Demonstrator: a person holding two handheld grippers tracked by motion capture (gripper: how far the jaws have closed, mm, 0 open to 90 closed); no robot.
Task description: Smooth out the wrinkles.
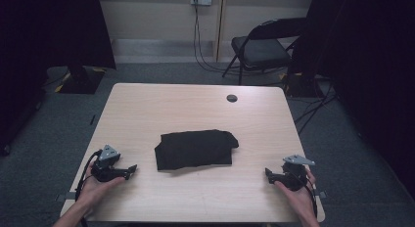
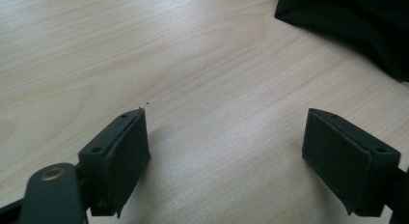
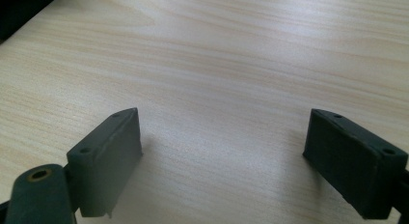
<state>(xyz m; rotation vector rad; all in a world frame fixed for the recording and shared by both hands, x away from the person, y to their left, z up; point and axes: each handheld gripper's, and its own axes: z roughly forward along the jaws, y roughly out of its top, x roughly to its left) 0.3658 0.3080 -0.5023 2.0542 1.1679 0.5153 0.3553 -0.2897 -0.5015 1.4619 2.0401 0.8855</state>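
Observation:
A folded black cloth (image 1: 195, 148) lies in the middle of the light wooden table (image 1: 147, 109). My left gripper (image 1: 131, 171) rests low near the table's front left, pointing right toward the cloth, a short gap away. Its jaws stand wide apart with bare wood between them (image 2: 226, 142), and a corner of the black cloth (image 2: 357, 21) shows at the upper right of the left gripper view. My right gripper (image 1: 268, 174) sits near the front right edge, pointing left. It is open (image 3: 224, 147) over bare wood.
A dark round cable hole (image 1: 232, 98) sits near the table's far edge. Beyond the table stand a black folding chair (image 1: 262, 48) and dark stands on grey carpet. Black curtains hang at both sides.

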